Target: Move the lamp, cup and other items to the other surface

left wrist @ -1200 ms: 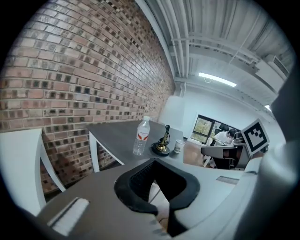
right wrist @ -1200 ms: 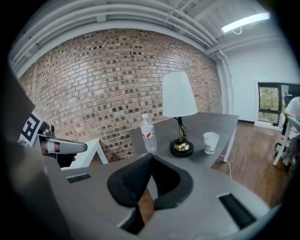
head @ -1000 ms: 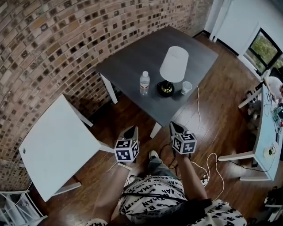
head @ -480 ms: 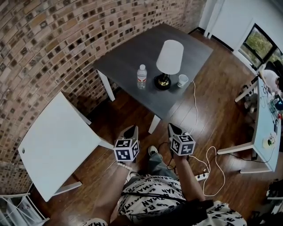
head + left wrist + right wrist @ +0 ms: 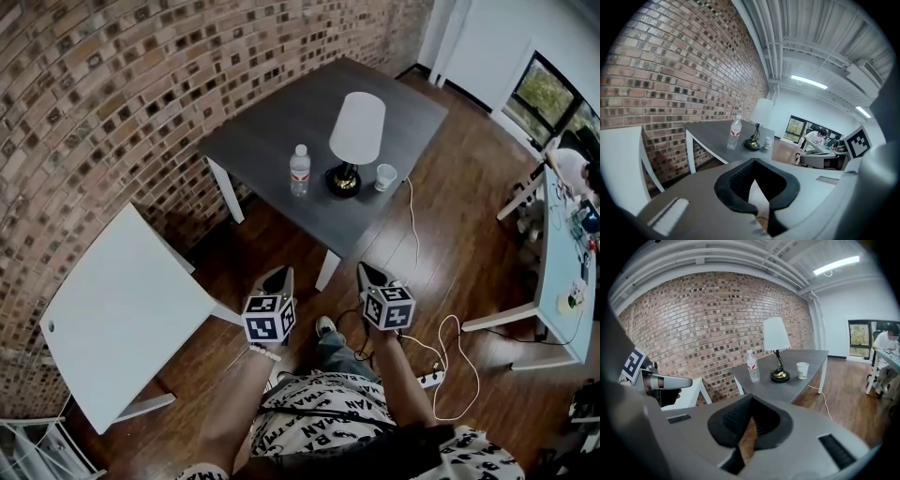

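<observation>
The left tool [image 5: 277,277] and right tool [image 5: 370,272] are held side by side above the wood floor [image 5: 469,187], each in one of the person's hands and each topped by a cube with square markers. Both point toward 12 o'clock. Each tool's jaws are closed together with nothing between them.

At 12 o'clock from the tools, well apart from them, stands a dark grey counter [image 5: 272,122] beside a brick wall [image 5: 94,84]. On it is a lamp [image 5: 356,131] with a white shade and a dark, brassy base. A clear water bottle [image 5: 300,172] stands upright near the base at its 9 o'clock. A small white cup [image 5: 385,176] stands just beside the base at its 3 o'clock. A white cord [image 5: 413,225] drops from the counter's edge to the floor and seems to reach a power strip [image 5: 431,379], though that part is small and hard to read.

At 9 o'clock from the tools is a white counter [image 5: 122,309].
</observation>
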Available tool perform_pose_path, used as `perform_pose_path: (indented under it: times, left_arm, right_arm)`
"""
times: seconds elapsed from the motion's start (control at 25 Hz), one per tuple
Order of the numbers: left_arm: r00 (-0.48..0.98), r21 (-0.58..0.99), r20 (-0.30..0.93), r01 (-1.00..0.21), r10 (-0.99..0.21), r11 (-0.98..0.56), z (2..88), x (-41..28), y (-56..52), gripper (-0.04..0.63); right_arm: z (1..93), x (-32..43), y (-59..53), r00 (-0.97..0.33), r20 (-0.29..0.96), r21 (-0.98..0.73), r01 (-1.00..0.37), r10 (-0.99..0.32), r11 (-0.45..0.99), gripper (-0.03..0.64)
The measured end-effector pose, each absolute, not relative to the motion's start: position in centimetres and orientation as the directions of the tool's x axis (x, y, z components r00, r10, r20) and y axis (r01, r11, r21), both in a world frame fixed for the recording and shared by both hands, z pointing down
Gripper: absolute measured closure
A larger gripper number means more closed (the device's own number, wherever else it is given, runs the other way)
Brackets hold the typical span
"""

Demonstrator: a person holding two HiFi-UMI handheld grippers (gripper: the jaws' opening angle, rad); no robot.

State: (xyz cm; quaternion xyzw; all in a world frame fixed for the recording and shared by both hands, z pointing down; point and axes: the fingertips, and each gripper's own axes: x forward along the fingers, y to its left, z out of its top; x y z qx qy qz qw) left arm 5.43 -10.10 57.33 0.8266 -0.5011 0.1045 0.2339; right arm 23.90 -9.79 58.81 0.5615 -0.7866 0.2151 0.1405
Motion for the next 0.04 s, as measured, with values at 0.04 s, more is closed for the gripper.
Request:
perform_pose_path:
  times: [0.04]
  left_arm:
    - [0.476, 0.281, 0.405, -0.877, -0.78, -0.39, 57.28, 5.41, -10.12, 0.594]
  right_arm:
    - [58.86, 23.83, -9.73, -0.331, 0.463, -0.18, -0.943, -0.822, 0.278, 0.617]
